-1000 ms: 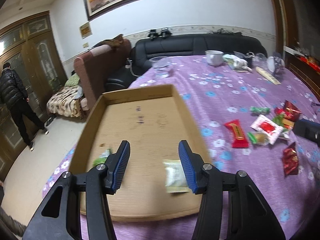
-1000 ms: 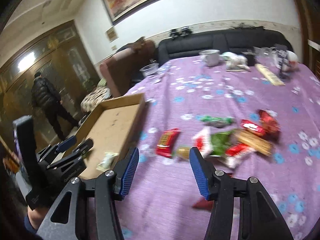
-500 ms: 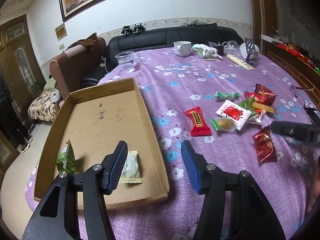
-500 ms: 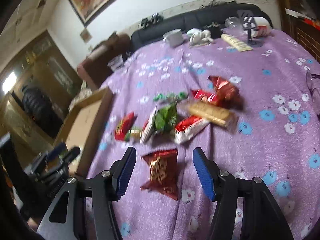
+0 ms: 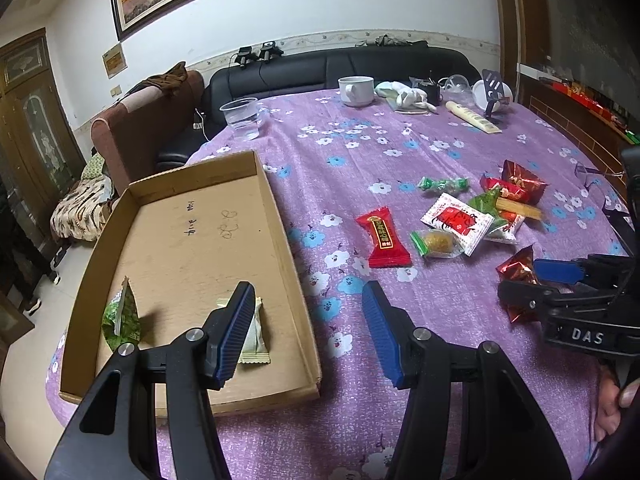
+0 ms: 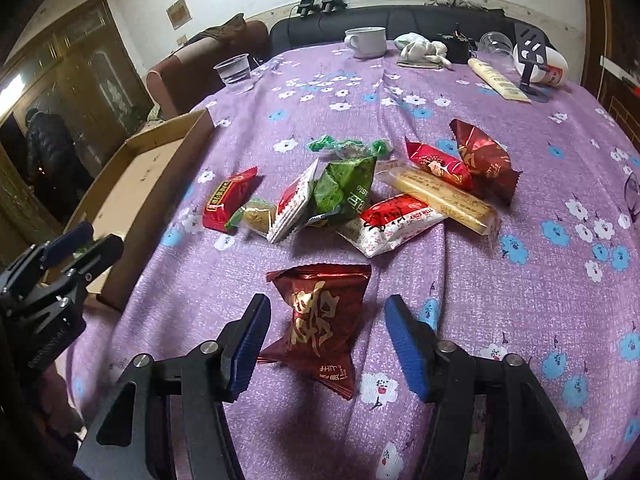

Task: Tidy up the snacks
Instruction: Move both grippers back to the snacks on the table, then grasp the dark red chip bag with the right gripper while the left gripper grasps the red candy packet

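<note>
1. The right gripper (image 6: 326,344) is held wide open around a dark red snack packet (image 6: 320,314) lying flat on the surface (image 6: 520,320); it should be closed across the packet's middle.
2. The left gripper (image 5: 308,330) is held wide and empty.
3. The cardboard tray (image 5: 188,240), farther left, is the likely destination.

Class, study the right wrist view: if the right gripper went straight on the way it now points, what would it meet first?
Most likely the dark red foil snack packet with gold lettering: it lies between the open fingers of the right gripper, on the purple flowered tablecloth. Depth is uncertain.
</note>
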`<act>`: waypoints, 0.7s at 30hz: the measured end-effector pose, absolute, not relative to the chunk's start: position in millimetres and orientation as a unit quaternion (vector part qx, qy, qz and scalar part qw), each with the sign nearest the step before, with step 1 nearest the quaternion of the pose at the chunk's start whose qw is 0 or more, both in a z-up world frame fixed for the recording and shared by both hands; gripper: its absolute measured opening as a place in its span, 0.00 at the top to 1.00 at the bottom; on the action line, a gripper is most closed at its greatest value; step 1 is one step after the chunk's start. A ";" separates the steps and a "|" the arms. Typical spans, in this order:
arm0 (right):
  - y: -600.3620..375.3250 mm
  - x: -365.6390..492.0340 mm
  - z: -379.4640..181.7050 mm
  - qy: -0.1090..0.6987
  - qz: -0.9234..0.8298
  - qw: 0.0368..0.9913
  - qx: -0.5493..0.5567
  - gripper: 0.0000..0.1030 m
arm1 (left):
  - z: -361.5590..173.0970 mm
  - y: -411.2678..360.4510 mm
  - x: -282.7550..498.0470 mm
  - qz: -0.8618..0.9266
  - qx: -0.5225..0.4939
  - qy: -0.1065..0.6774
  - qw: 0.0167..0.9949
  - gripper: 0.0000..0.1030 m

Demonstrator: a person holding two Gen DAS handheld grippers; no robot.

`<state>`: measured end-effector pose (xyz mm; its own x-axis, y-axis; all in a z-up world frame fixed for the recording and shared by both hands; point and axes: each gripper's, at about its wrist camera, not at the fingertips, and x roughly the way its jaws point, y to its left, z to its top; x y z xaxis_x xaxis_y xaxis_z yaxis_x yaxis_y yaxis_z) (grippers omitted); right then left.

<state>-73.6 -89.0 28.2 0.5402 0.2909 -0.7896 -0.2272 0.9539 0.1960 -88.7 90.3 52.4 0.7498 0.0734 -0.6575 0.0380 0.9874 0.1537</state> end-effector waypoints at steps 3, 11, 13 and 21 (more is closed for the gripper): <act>-94.7 -72.6 28.1 0.453 0.148 0.878 0.049 0.62 | 52.5 88.6 -89.0 0.009 0.081 0.353 0.932 0.47; -106.8 -75.7 38.0 0.424 0.167 0.886 0.086 0.65 | 51.9 88.1 -84.4 0.005 0.072 0.365 0.928 0.47; -110.7 -76.6 41.1 0.416 0.169 0.888 0.097 0.65 | 52.6 86.9 -81.9 0.001 0.069 0.368 0.927 0.47; -125.6 -80.1 51.1 0.393 0.176 0.893 0.134 0.65 | 60.5 77.4 -58.1 -0.042 0.031 0.398 0.916 0.47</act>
<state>-80.1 -125.6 51.1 0.6297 0.4188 -0.6542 -0.2080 0.9024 0.3775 -58.1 77.4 60.5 0.6794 -0.0519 -0.7320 0.1010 0.9946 0.0232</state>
